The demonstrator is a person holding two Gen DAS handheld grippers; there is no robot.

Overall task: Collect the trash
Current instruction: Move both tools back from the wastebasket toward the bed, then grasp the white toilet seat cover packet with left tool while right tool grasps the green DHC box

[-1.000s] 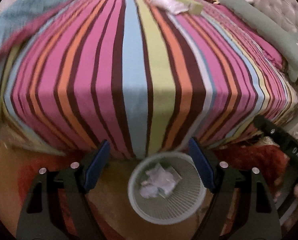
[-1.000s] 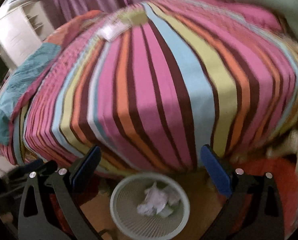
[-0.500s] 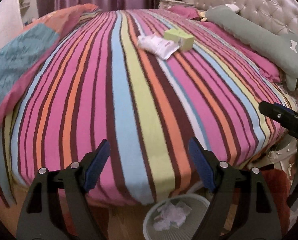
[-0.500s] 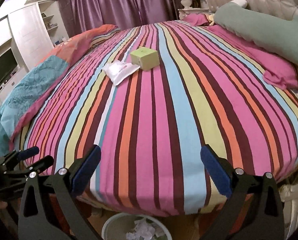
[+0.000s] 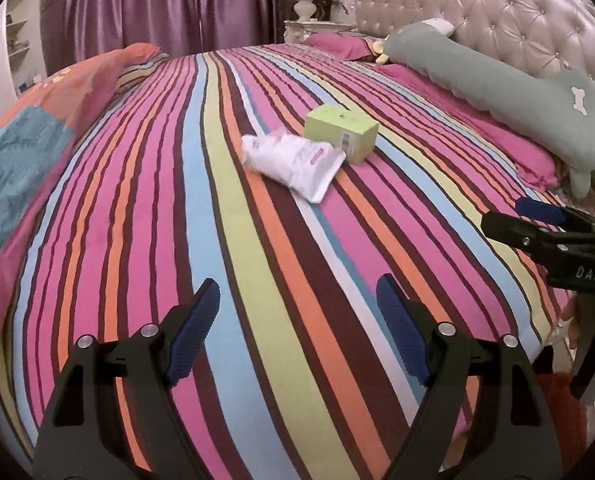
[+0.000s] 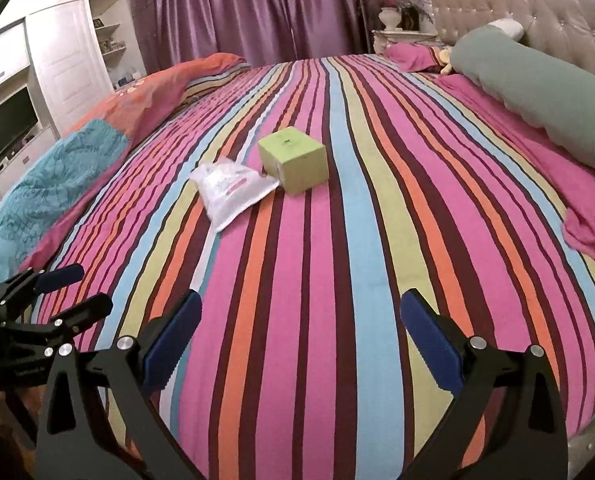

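A light green cardboard box (image 5: 341, 131) and a crumpled white plastic wrapper (image 5: 295, 162) lie side by side, touching, in the middle of the striped bed. They also show in the right wrist view, box (image 6: 293, 159) and wrapper (image 6: 231, 188). My left gripper (image 5: 299, 324) is open and empty over the bed's near edge. My right gripper (image 6: 297, 340) is open and empty, also at the near edge. Both are well short of the trash. The bin is out of view.
The striped bedspread (image 5: 257, 280) covers a round bed. A long grey-green bolster (image 5: 497, 84) and pink pillow lie at the right by the tufted headboard (image 6: 537, 4). A teal and orange quilt (image 6: 57, 184) lies at the left. Wardrobe and TV (image 6: 7, 128) stand far left.
Both grippers have risen and tilted up from the white bin on the floor to over the bed. The bin has left both views; box and wrapper appear nearer.
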